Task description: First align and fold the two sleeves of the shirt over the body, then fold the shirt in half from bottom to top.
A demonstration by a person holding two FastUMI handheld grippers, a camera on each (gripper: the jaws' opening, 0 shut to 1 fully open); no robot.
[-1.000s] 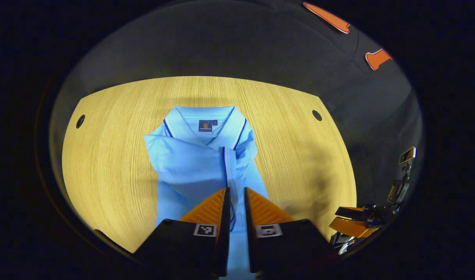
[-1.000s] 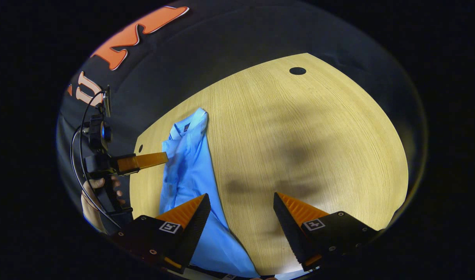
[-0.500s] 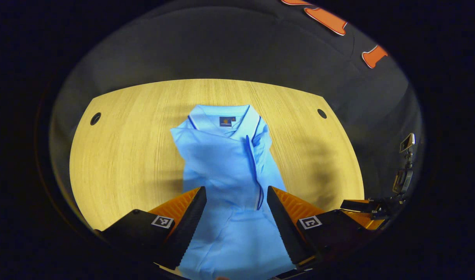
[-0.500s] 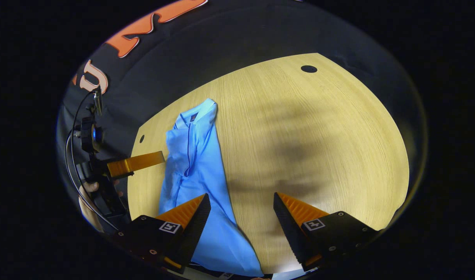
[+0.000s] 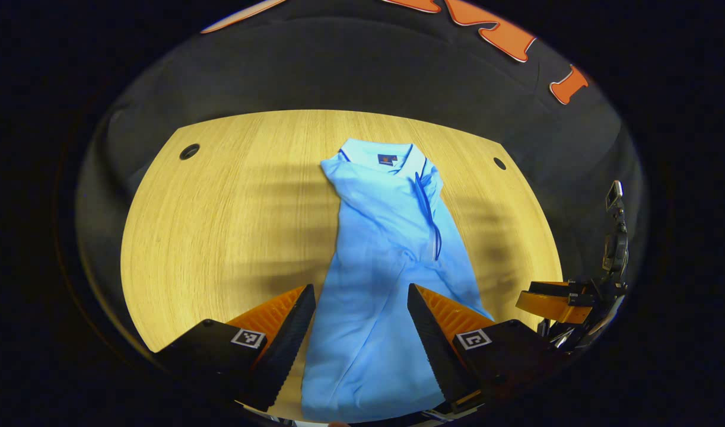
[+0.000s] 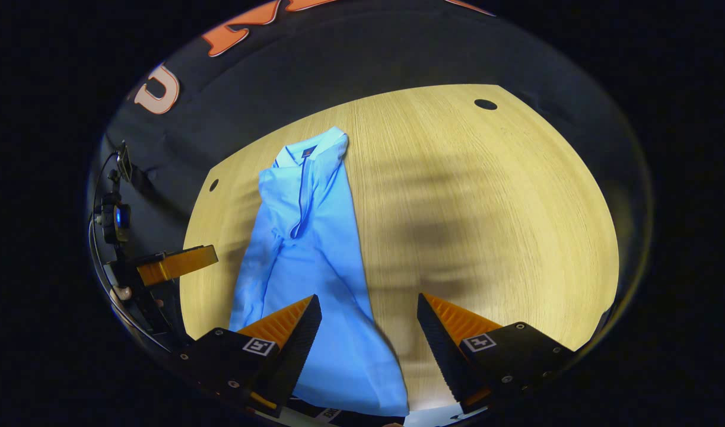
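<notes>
Where it lies lengthwise, shirt [image 5: 386,261] collar [image 5: 379,155] points away

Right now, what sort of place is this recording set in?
Probably a recording booth, not a home: a bare wooden table with cable holes, black cloth wall behind it, and one blue shirt laid out between two open tools.

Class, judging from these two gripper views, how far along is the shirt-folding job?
Done: both sleeves lie folded over the light blue polo shirt, now a narrow strip on the wooden table. In hand: nothing; the left gripper and right gripper hover with jaws open above the hem end. Left: folding the shirt bottom to top.
</notes>
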